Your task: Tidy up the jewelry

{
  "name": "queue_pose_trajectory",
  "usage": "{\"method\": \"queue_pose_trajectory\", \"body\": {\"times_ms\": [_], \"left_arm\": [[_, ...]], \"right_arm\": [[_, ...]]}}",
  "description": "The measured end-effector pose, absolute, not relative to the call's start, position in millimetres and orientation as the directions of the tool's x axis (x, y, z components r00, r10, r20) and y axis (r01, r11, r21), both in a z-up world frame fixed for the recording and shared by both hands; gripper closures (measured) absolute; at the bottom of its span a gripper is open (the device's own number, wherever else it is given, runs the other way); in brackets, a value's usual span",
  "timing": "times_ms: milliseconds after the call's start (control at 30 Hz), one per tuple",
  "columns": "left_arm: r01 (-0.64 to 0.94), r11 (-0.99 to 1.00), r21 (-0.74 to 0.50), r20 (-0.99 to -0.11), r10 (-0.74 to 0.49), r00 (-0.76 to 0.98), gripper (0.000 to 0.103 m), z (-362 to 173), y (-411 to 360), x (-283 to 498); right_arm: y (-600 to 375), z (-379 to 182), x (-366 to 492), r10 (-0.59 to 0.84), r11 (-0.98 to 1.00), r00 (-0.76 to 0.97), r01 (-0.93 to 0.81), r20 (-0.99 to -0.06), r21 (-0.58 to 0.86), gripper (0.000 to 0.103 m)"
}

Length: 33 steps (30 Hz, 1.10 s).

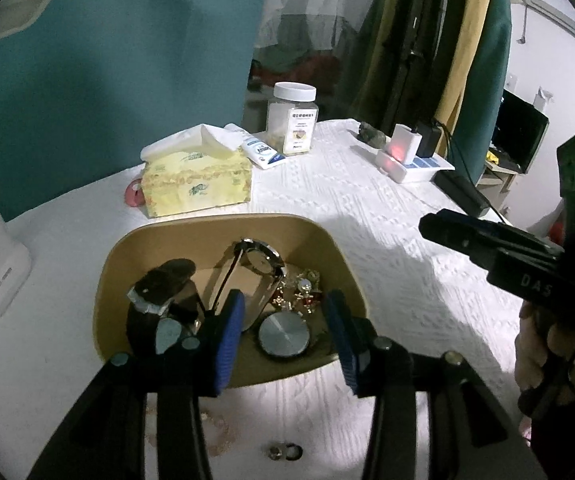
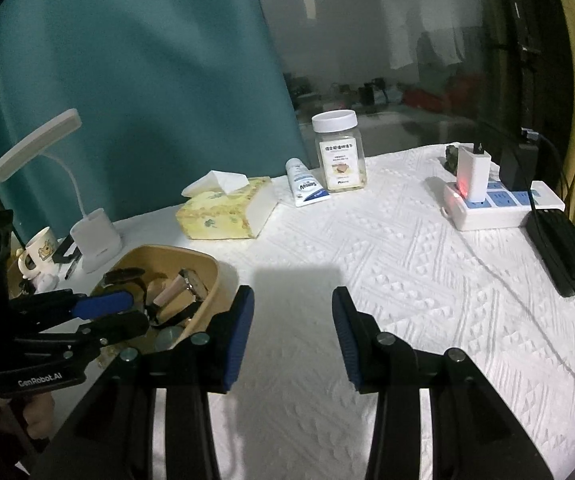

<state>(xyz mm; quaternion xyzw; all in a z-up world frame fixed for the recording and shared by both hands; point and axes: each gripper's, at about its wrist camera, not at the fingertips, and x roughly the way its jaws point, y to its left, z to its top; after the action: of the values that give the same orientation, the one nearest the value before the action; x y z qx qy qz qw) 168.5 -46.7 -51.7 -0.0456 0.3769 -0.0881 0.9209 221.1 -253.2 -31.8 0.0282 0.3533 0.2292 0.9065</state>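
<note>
A tan bowl (image 1: pixel 327 248) sits on the white cloth and holds a silver-faced watch (image 1: pixel 261 260), a dark-strap watch (image 1: pixel 163 284), a round metal watch back (image 1: pixel 284 335) and small gold and red jewelry (image 1: pixel 301 290). My left gripper (image 1: pixel 285 320) is open and empty, hovering over the bowl's near side. Two small rings (image 1: pixel 285 452) and a pale bead bracelet (image 1: pixel 219 436) lie on the cloth in front of the bowl. My right gripper (image 2: pixel 292 320) is open and empty above bare cloth, right of the bowl (image 2: pixel 211 276); it also shows in the left wrist view (image 1: pixel 431 222).
A yellow tissue box (image 1: pixel 197 184), a white tube (image 1: pixel 259 152) and a clear jar with a white lid (image 1: pixel 293 120) stand behind the bowl. A power strip with chargers (image 2: pixel 499 204) and a black adapter (image 2: pixel 563 252) lie at right. A desk lamp (image 2: pixel 95 244) and mug (image 2: pixel 41 252) stand at left.
</note>
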Motion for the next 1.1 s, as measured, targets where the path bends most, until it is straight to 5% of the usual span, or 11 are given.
{"method": "queue_pose_trajectory", "body": {"times_ms": [1100], "left_arm": [[-0.053,0.971,-0.234,-0.642,-0.114,0.758,0.060,-63.2,65.2,85.4]], "right_arm": [[-146.0,-33.6,148.7,0.455,0.843,0.561,-0.521,-0.692,0.132,0.065]]}}
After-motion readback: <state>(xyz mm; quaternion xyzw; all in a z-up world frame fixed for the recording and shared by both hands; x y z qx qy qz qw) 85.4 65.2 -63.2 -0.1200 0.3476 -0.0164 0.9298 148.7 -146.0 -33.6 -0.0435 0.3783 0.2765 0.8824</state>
